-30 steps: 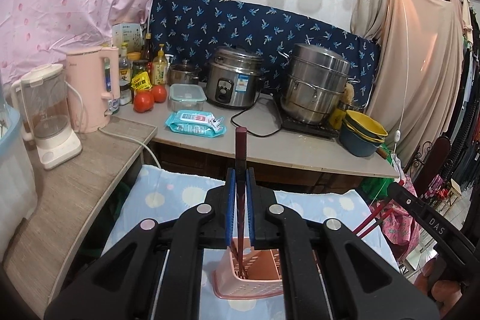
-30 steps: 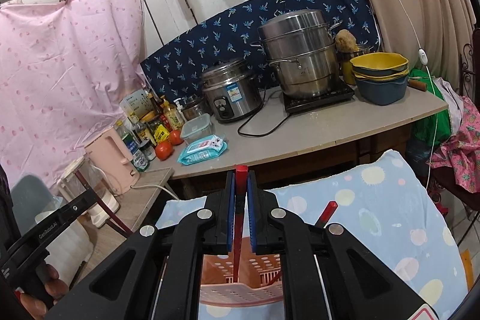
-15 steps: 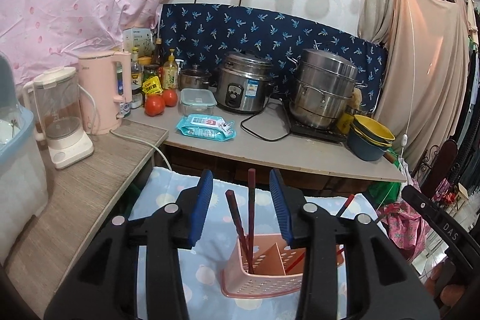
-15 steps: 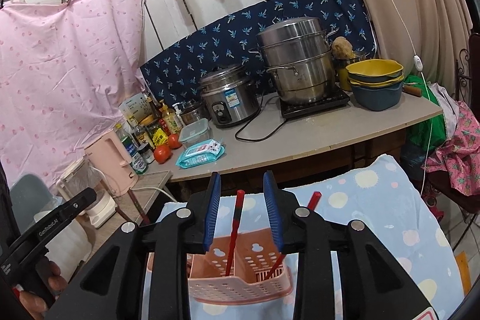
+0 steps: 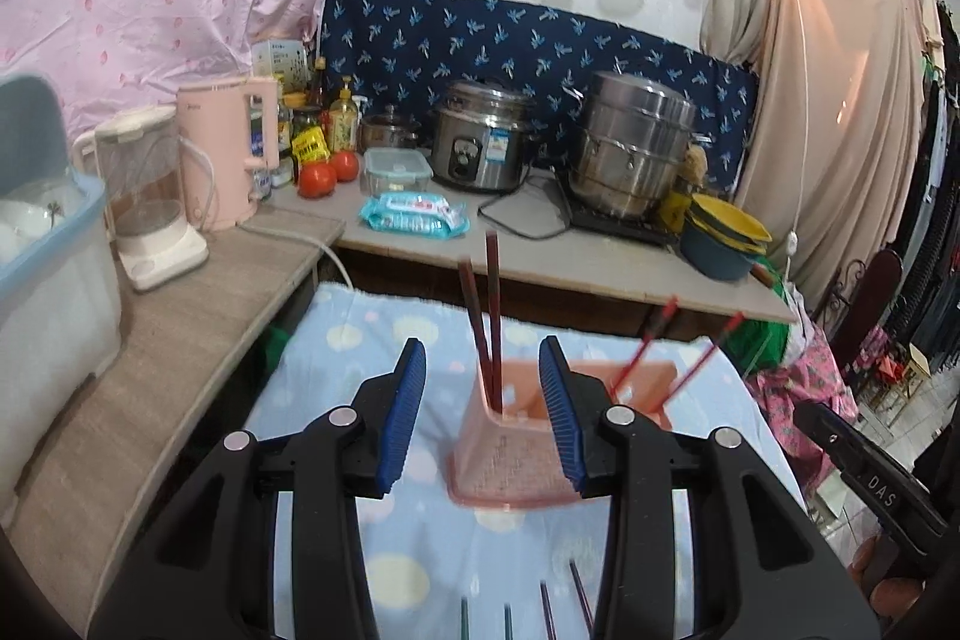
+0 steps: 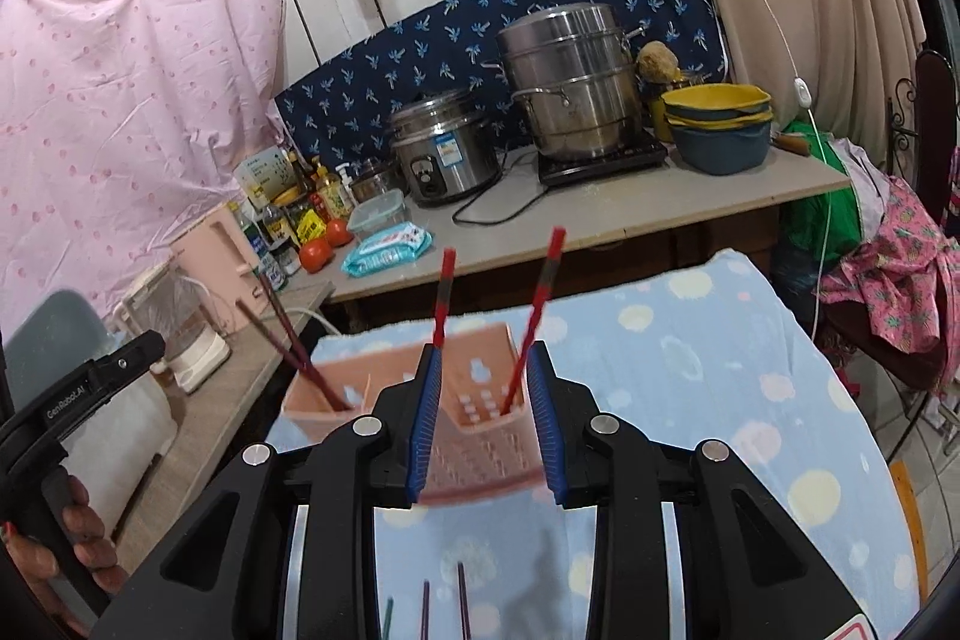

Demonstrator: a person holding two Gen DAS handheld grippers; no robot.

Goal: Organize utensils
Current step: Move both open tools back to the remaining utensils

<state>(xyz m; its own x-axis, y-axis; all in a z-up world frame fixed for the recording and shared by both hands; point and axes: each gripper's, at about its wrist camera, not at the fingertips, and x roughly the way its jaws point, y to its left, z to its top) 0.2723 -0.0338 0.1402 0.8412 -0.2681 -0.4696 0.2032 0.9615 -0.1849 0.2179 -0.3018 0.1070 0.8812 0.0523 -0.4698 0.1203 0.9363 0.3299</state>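
A pink perforated utensil basket (image 5: 510, 454) (image 6: 480, 418) stands on a blue spotted cloth. Two dark brown chopsticks (image 5: 489, 316) (image 6: 282, 340) lean in its left compartment. Two red chopsticks (image 6: 537, 316) (image 5: 651, 340) lean in its right compartment. My left gripper (image 5: 480, 412) is open and empty, just behind the basket's left end. My right gripper (image 6: 483, 421) is open and empty, just behind the basket's right end. Several loose chopsticks (image 5: 543, 610) (image 6: 423, 610) lie on the cloth under the grippers.
A counter (image 5: 600, 262) behind holds a rice cooker (image 5: 480, 142), a steel steamer pot (image 5: 636, 142), stacked bowls (image 5: 723, 244), wet wipes (image 5: 414, 217) and tomatoes. A side shelf at left holds a pink kettle (image 5: 225, 154), a blender and a plastic bin (image 5: 48, 268).
Both grippers opened and let go of their chopsticks, which now stand in the basket. Both grippers have pulled back and up from the basket.
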